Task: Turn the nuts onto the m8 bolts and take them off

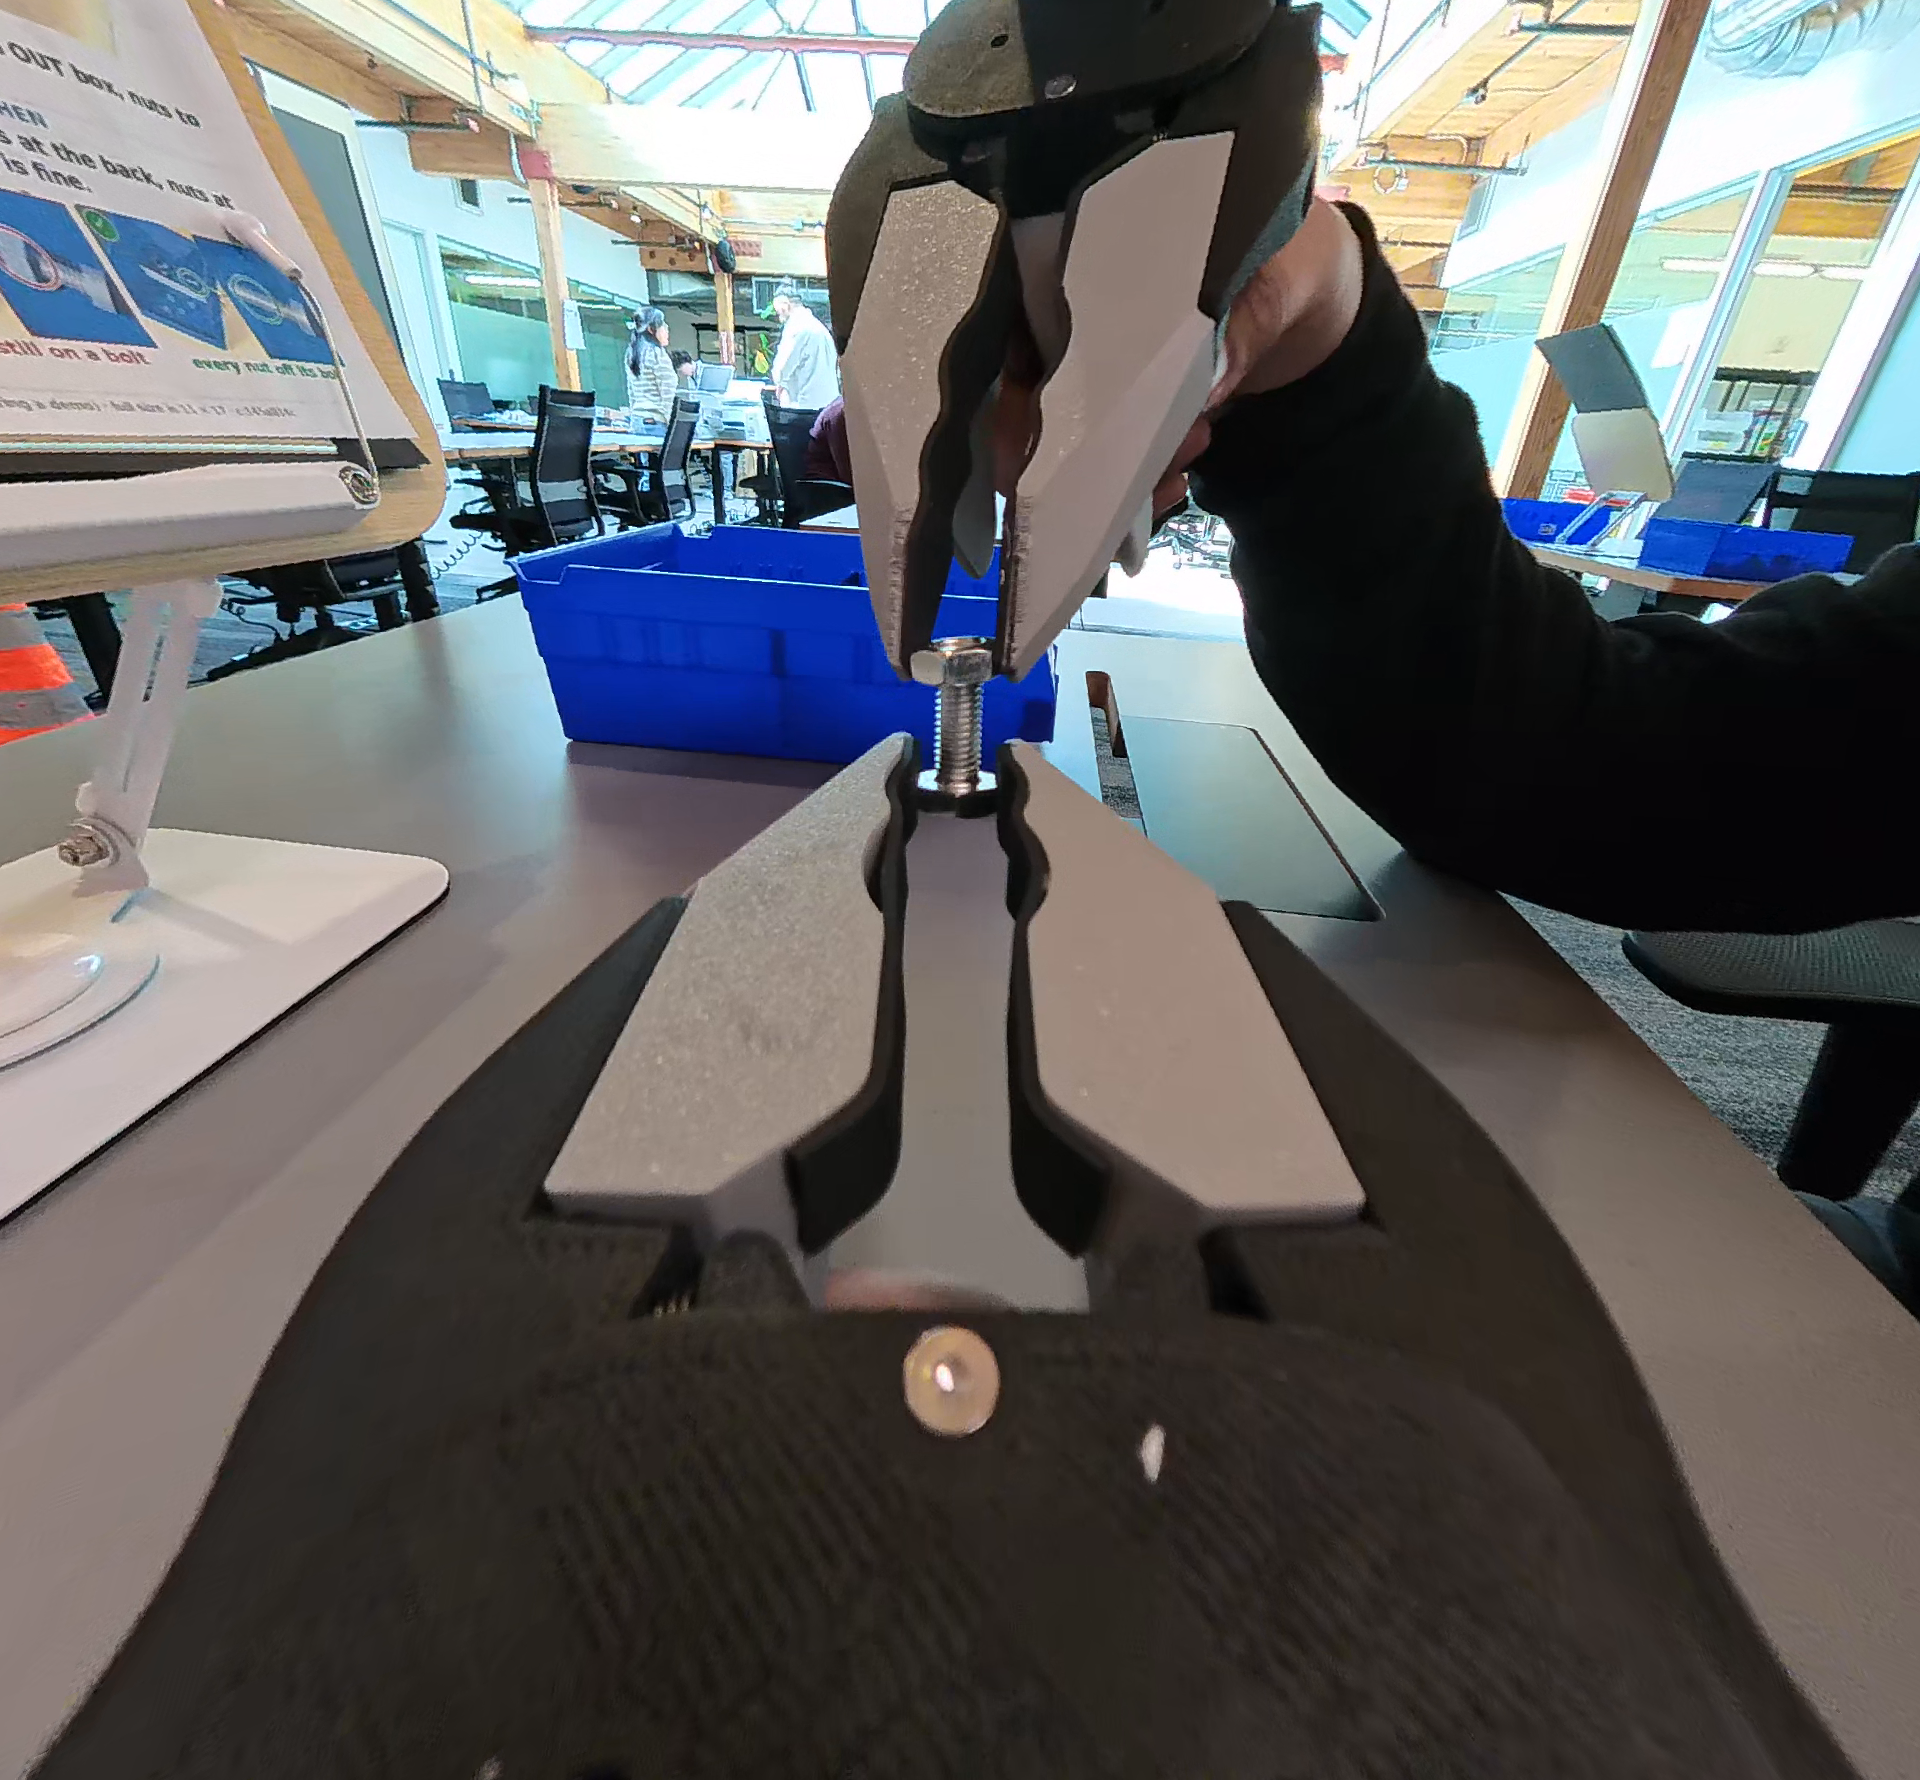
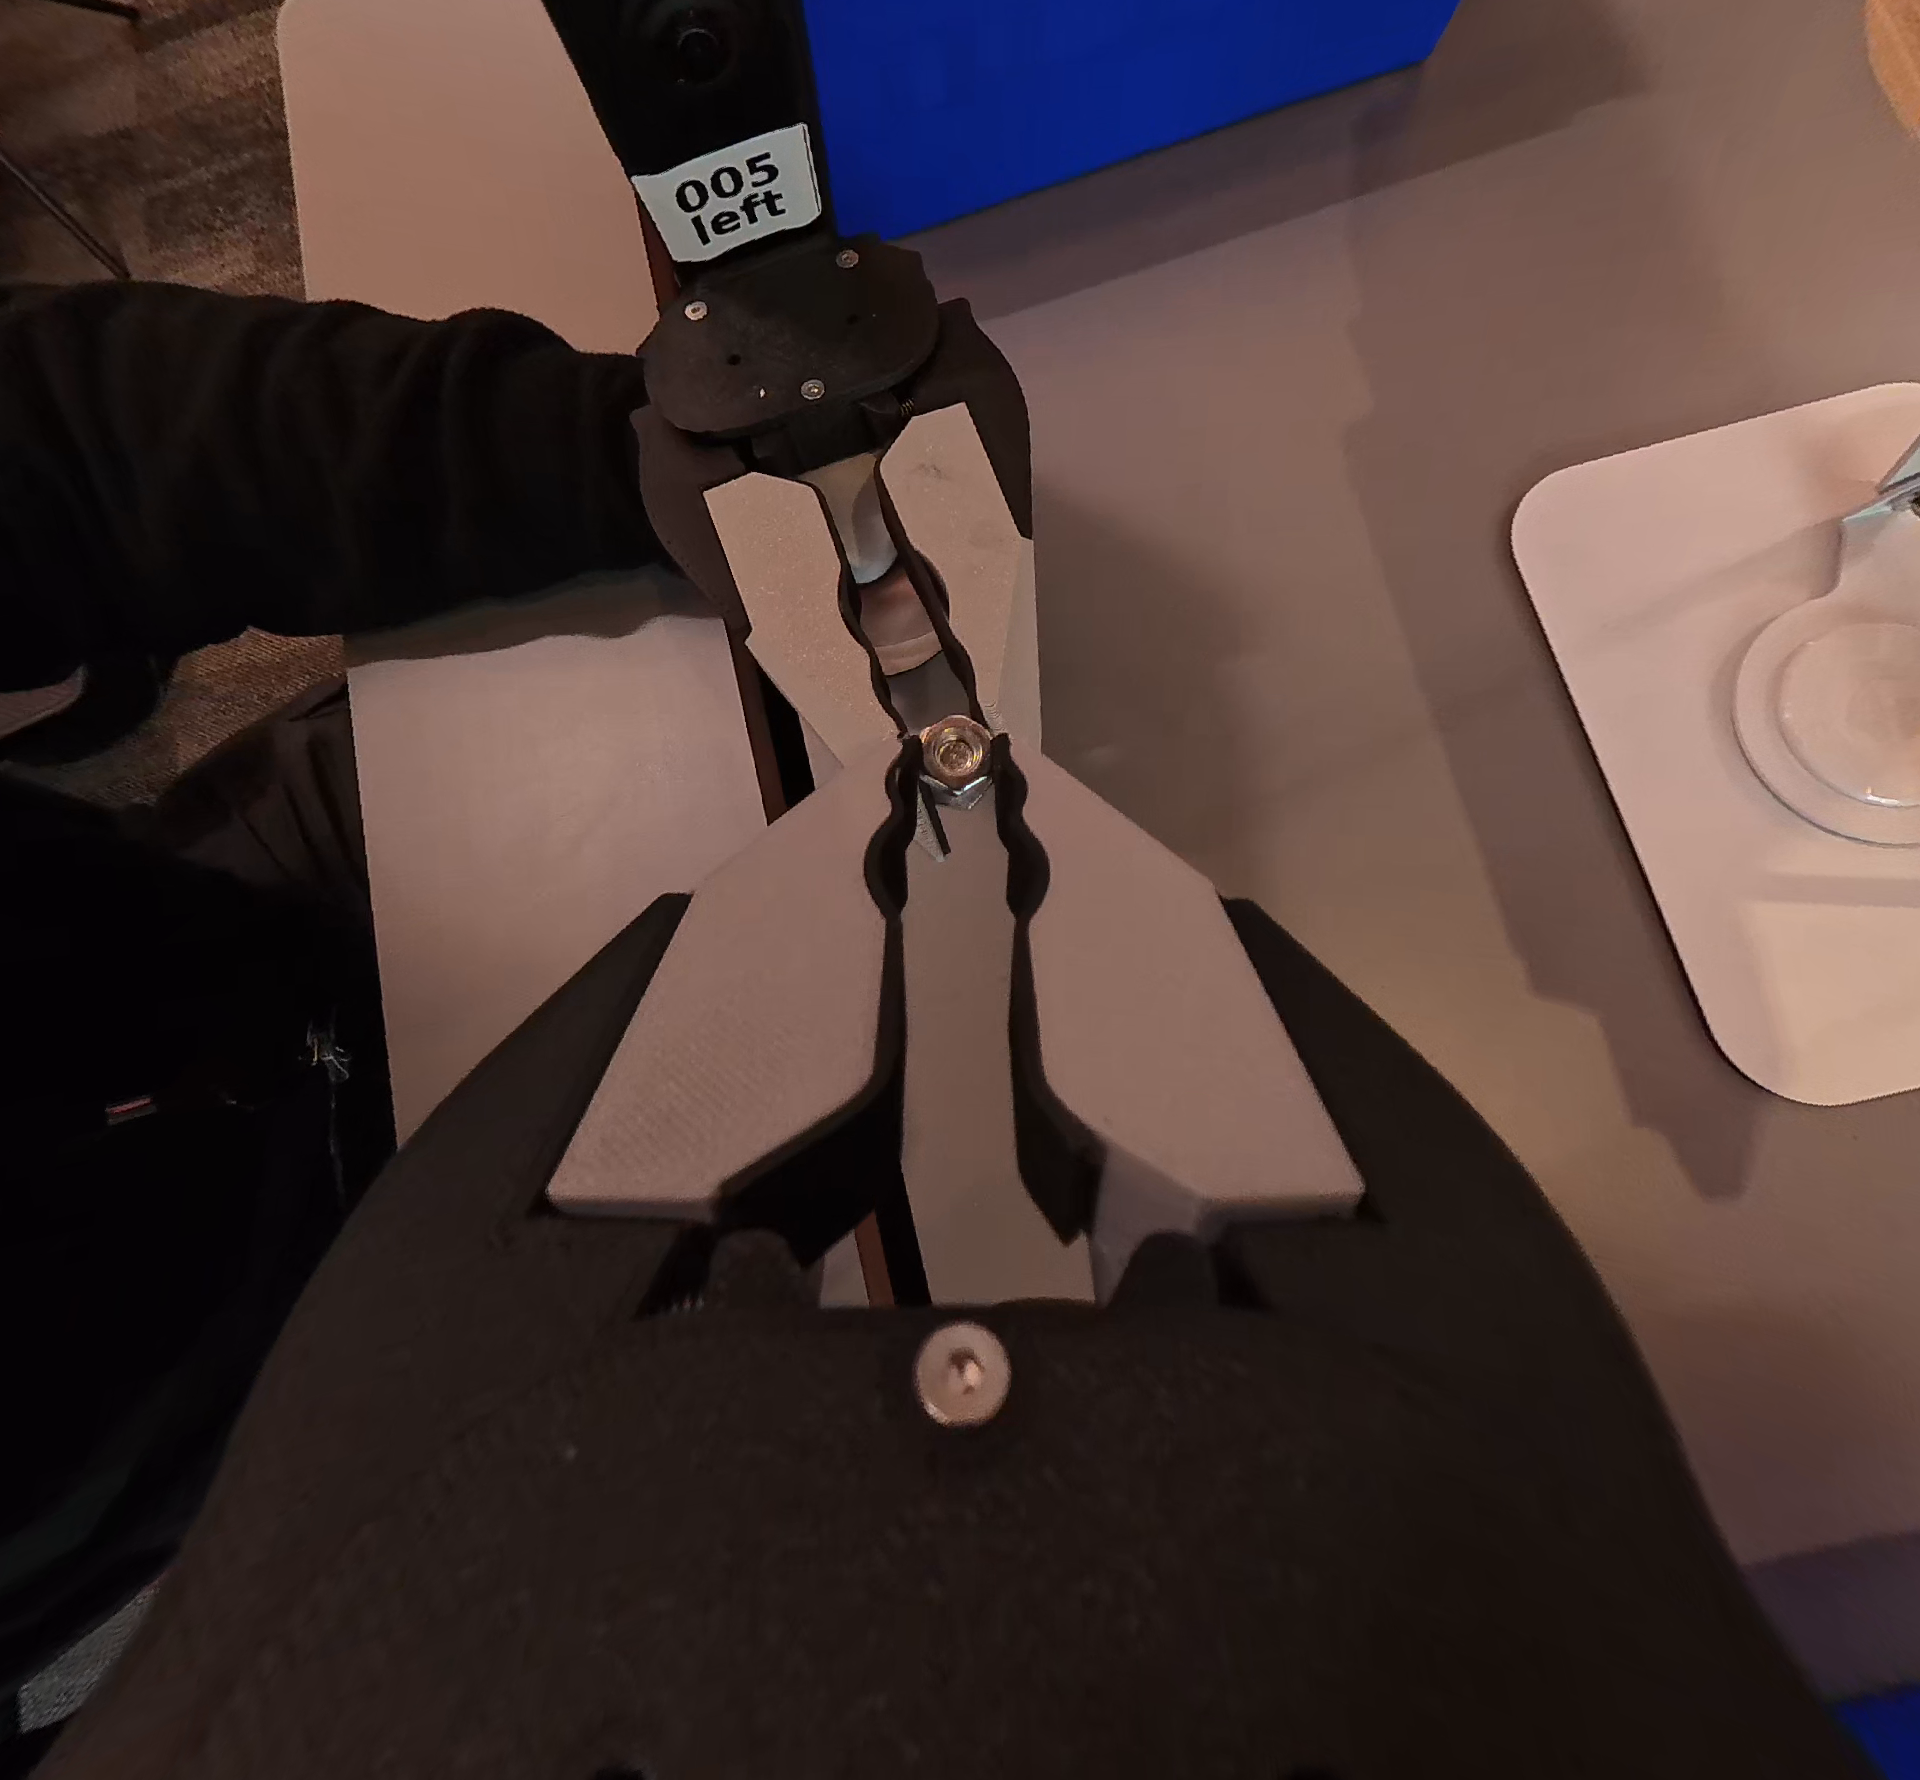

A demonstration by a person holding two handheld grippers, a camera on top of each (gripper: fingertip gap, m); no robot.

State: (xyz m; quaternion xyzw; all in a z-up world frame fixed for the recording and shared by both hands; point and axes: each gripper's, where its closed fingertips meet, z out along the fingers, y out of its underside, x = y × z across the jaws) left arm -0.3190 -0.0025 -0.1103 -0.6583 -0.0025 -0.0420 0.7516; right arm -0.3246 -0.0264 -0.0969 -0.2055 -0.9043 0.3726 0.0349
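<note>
A silver M8 bolt (image 1: 954,728) stands upright above the grey table (image 1: 416,795). My left gripper (image 1: 956,780) comes in level from the near side and is shut on the bolt's lower end. My right gripper (image 1: 954,665) points down from above and is shut on the hex nut (image 1: 951,662) at the top of the threaded shank. In the right wrist view I look down on the nut (image 2: 954,754) between my right gripper's tips (image 2: 954,780), with the left gripper (image 2: 943,735) meeting it from the far side.
A blue bin (image 1: 727,650) stands just behind the bolt and also shows in the right wrist view (image 2: 1091,16). A document stand with a white base (image 1: 260,920) is on the left. A black sleeve (image 1: 1507,670) reaches in from the right. Office desks and chairs lie beyond. The grippers are tip to tip, or close to it.
</note>
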